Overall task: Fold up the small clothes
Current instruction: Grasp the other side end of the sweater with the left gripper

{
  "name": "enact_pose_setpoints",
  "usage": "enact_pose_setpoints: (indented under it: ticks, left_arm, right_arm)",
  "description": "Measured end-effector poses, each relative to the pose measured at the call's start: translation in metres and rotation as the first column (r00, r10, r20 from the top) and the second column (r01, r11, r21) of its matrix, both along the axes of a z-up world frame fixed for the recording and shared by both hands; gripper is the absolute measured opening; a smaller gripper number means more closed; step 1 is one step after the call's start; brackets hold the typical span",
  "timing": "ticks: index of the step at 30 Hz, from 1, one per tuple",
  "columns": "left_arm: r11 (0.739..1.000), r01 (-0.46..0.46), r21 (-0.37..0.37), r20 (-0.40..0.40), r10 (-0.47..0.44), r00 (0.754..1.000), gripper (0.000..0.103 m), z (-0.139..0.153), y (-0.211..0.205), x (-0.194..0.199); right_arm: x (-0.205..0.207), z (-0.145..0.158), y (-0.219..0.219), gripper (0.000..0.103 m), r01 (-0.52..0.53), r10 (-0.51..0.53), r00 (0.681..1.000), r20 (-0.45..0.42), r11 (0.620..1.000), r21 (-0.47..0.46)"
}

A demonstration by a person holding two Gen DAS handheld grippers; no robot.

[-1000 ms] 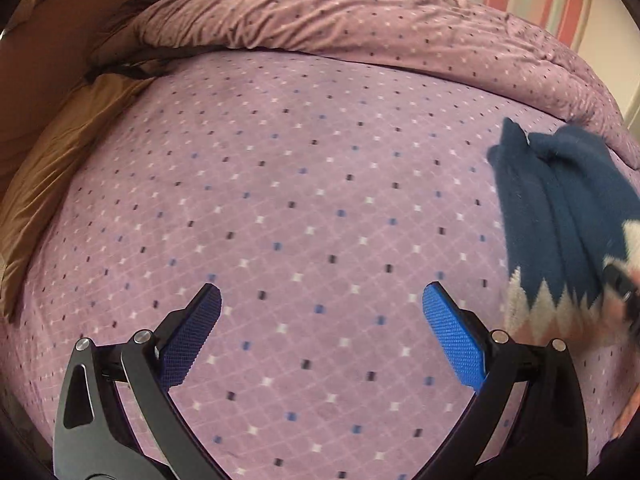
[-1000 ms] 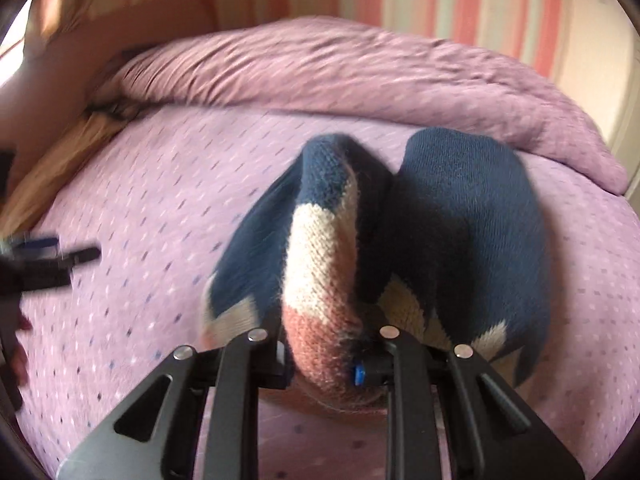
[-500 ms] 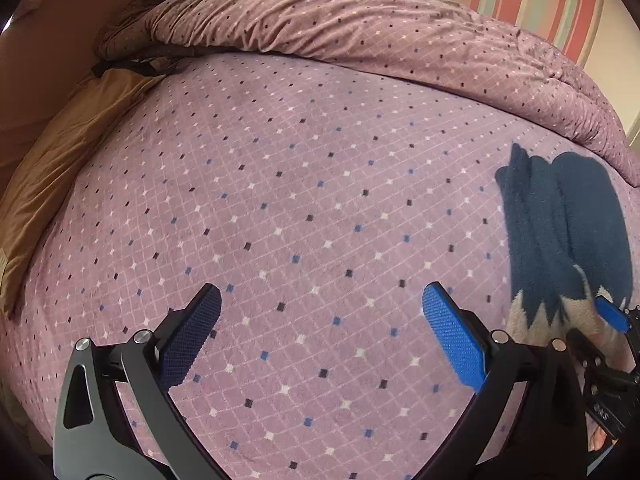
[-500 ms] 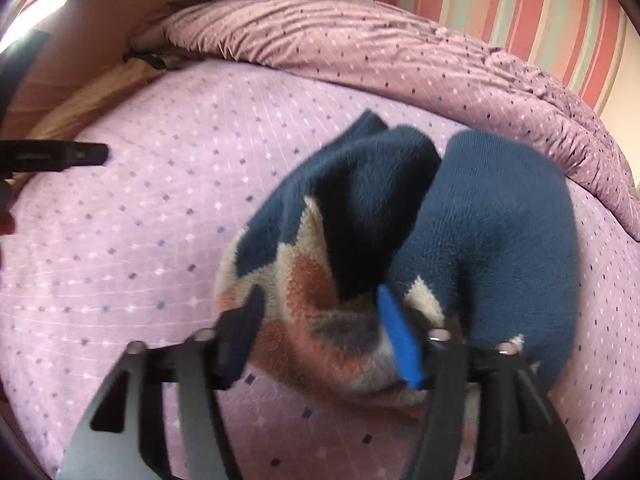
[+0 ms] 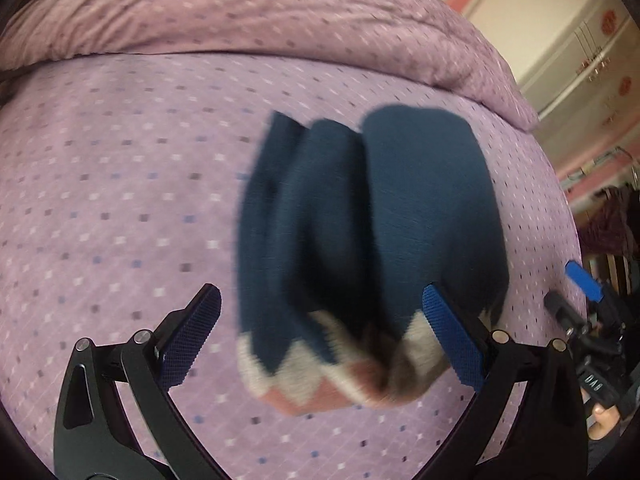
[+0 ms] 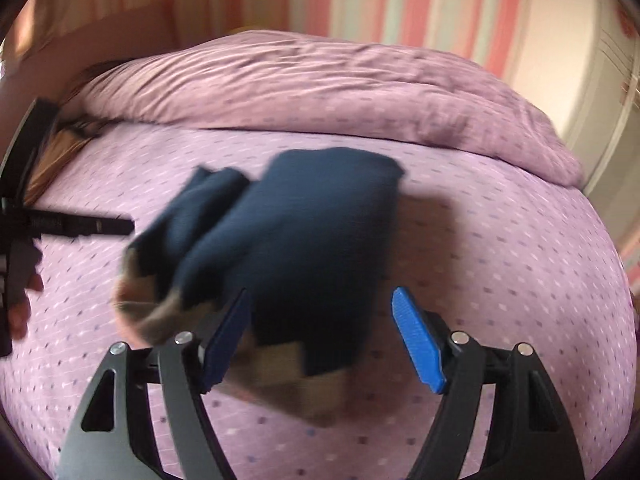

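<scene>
Left wrist view: a bundle of dark blue socks (image 5: 372, 240) with cream-and-pink zigzag cuffs, blurred, lying mid-bed on the dotted purple bedspread (image 5: 120, 208), toes far, cuffs near. Left gripper (image 5: 320, 344) spread wide, gripping nothing; right finger (image 5: 452, 344) overlapping the near right cuff in frame, left finger (image 5: 192, 340) clear over bare cover. Whether the right finger touches the knit, impossible to tell through the blur. Probably lined up to straddle the cuff end for a fresh hold. Seen only here: the right gripper's blue tip (image 5: 584, 280) at the far right edge, beside the socks and well off them, plus a cupboard (image 5: 580, 40) beyond the bed.

Right wrist view: same socks (image 6: 296, 248) from the other side, smeared by motion, a dark shadow to their right hinting at fabric lifted or bunched off the cover. Right gripper (image 6: 320, 340) also wide open, holding nothing, cuffs just ahead of and between the fingers. Likely backed off to free the bundle for the next fold. Shown only here: the left tool as a black bar (image 6: 68, 224) at the left edge, a rolled purple quilt (image 6: 320, 88) across the far side, and a striped wall (image 6: 400, 0) behind.
</scene>
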State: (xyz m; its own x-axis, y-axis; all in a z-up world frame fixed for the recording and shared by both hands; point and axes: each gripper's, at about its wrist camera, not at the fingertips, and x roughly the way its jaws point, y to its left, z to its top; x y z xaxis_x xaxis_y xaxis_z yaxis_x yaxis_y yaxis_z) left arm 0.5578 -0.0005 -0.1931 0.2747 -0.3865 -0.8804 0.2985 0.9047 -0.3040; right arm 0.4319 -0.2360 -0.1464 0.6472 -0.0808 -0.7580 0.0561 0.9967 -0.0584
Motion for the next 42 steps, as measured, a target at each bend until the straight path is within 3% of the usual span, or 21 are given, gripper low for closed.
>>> enact_pose_setpoints:
  ticks: [3,6,13,18,24,25,26,27,28,30,36,37,38,42]
  left_arm:
    - [0.999,0.041,-0.033,-0.046,-0.042,0.998,0.100,-0.017,-0.028,0.002]
    - [0.999,0.049,0.004,-0.047,-0.049,0.998,0.100,-0.026,-0.042,0.004]
    - [0.997,0.052,-0.055,-0.027,-0.054,0.998,0.100,-0.011,-0.050,-0.004]
    - [0.995,0.098,0.029,-0.029,-0.098,0.995,0.100,-0.029,-0.068,-0.005]
    - [0.998,0.061,-0.004,-0.045,-0.061,0.997,0.099,-0.042,-0.067,-0.002]
    - [0.998,0.057,-0.027,-0.046,-0.058,0.997,0.092,-0.041,-0.066,-0.003]
    - [0.995,0.055,-0.079,-0.059,-0.059,0.997,0.069,-0.041,-0.065,-0.004]
    - [0.987,0.057,-0.150,-0.099,-0.072,0.992,0.059,-0.042,-0.065,-0.005]
    - [0.987,0.059,-0.152,-0.109,-0.076,0.991,0.053,-0.042,-0.065,-0.008]
    - [0.990,0.084,-0.112,-0.092,-0.095,0.991,0.053,-0.041,-0.071,-0.014]
    - [0.988,0.082,-0.133,-0.172,-0.105,0.979,0.056,-0.063,-0.081,-0.007]
    - [0.988,0.083,-0.127,-0.168,-0.104,0.980,0.050,-0.063,-0.082,-0.007]
    - [0.989,0.085,-0.121,-0.157,-0.103,0.982,0.038,-0.062,-0.082,-0.008]
    - [0.991,0.121,-0.050,-0.038,-0.123,0.992,0.019,-0.041,-0.090,-0.026]
  right_arm:
    - [-0.002,0.002,-0.025,0.074,0.055,-0.055,0.998,0.021,0.998,0.008]
    - [-0.002,0.001,-0.039,0.074,0.073,-0.073,0.997,0.032,0.997,0.021]
    - [-0.005,-0.009,-0.055,0.074,0.105,-0.106,0.994,0.018,0.994,0.040]
    - [-0.008,-0.011,-0.061,0.074,0.112,-0.113,0.993,0.022,0.993,0.033]
    - [-0.011,-0.016,-0.067,0.074,0.117,-0.118,0.993,0.018,0.993,0.034]
    - [-0.011,-0.017,-0.067,0.074,0.117,-0.118,0.993,0.013,0.992,0.036]
    - [-0.012,-0.018,-0.067,0.074,0.117,-0.118,0.993,0.011,0.992,0.037]
    - [-0.013,-0.019,-0.067,0.074,0.118,-0.119,0.993,0.011,0.992,0.036]
    - [-0.014,-0.020,-0.067,0.074,0.119,-0.120,0.993,0.011,0.992,0.037]
    - [-0.014,-0.021,-0.068,0.074,0.120,-0.121,0.993,0.008,0.992,0.040]
    - [-0.016,-0.026,-0.073,0.074,0.130,-0.130,0.992,0.001,0.991,0.043]
    - [-0.017,-0.026,-0.074,0.074,0.131,-0.131,0.991,0.003,0.990,0.044]
    - [-0.018,-0.026,-0.074,0.074,0.132,-0.132,0.991,0.005,0.990,0.043]
    - [-0.021,-0.030,-0.076,0.074,0.133,-0.133,0.991,-0.005,0.991,0.032]
